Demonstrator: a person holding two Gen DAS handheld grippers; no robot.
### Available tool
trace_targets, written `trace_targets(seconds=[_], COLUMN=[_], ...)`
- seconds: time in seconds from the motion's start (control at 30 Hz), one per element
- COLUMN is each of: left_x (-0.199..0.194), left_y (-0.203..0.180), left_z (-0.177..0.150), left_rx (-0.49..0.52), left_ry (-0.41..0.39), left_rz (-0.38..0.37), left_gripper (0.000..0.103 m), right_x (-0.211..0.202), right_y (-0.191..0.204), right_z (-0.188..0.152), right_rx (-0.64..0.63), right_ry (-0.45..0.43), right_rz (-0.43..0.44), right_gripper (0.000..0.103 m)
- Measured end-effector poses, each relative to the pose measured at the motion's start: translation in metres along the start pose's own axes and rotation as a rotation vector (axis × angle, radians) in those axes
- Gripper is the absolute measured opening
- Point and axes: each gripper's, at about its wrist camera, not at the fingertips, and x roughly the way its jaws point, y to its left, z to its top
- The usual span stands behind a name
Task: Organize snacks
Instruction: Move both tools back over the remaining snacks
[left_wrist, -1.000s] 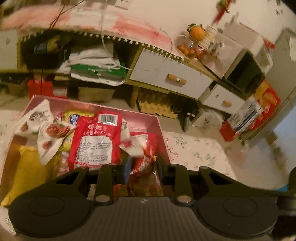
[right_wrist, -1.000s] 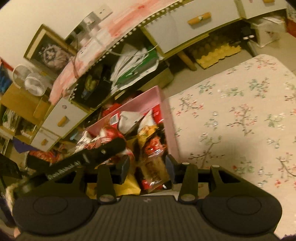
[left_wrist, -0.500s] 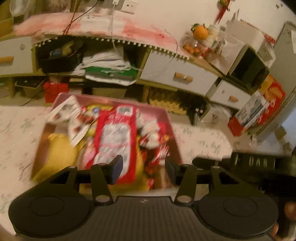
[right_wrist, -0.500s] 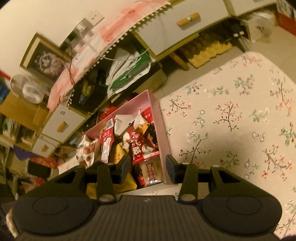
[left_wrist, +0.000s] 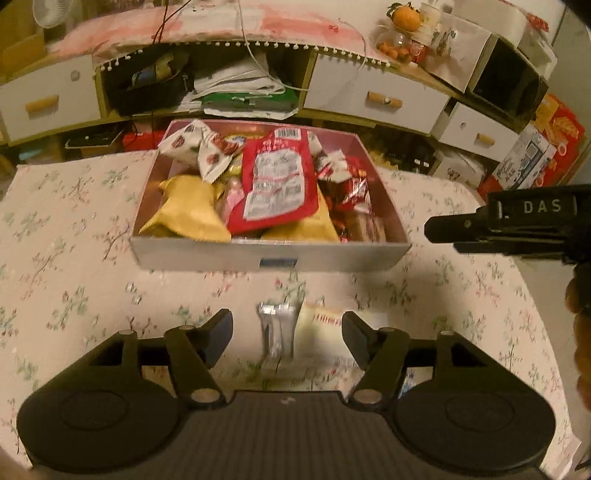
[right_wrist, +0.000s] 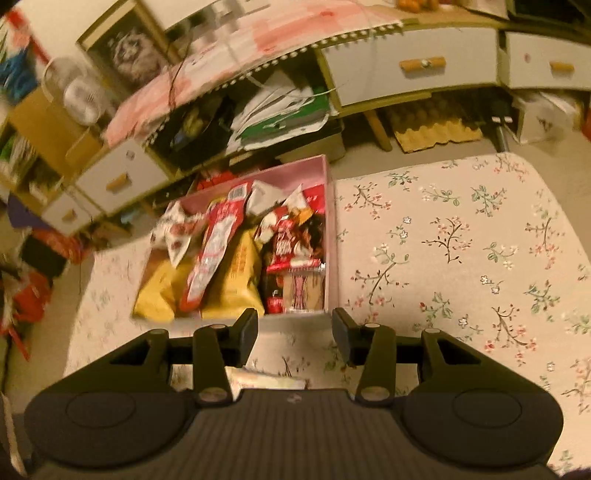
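Left wrist: left gripper (left_wrist: 287, 334) spread above silver packet (left_wrist: 277, 326).

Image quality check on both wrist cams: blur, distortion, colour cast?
Left wrist view: warm orange cast, fisheye bends the cabinet; the small packets between the open left hand-held gripper fingers are smeared. Right wrist view: same cast; left edge streaked, snack box soft, tablecloth print sharper.

Black ribbed claw (left_wrist: 287, 334), silver pivot screws.
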Motion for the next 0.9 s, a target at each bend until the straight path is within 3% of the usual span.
trace_targets(seconds=[0.23, 0.47, 0.73, 0.9], left_x=[-0.002, -0.002, 0.002, 0.004], left_y=[-0.002, 0.000, -0.004, -0.002], left_z=[-0.010, -0.014, -0.016, -0.022], left_rx=[0.026, 0.050, 0.051, 0.056], left_ry=[0.011, 0.018, 0.057, 0.076], left_rz=[0.012, 0.039, 0.058, 0.067], left_gripper=[0.070, 0.071, 0.076, 0.080], right_x=[-0.012, 0.003, 0.012, 0.030], right_y=[0.020, 0.040, 0.057, 0.053], right_z=[-0.027, -0.052, -0.085, -0.102], right_rx=[-0.194, -0.419, -0.586, -0.620], right_ry=[0.054, 0.160, 0.245, 0.299], right_rz=[-0.060, -0.042, -0.008, -0.064], right_gripper=[0.043, 0.048, 0.049, 0.048])
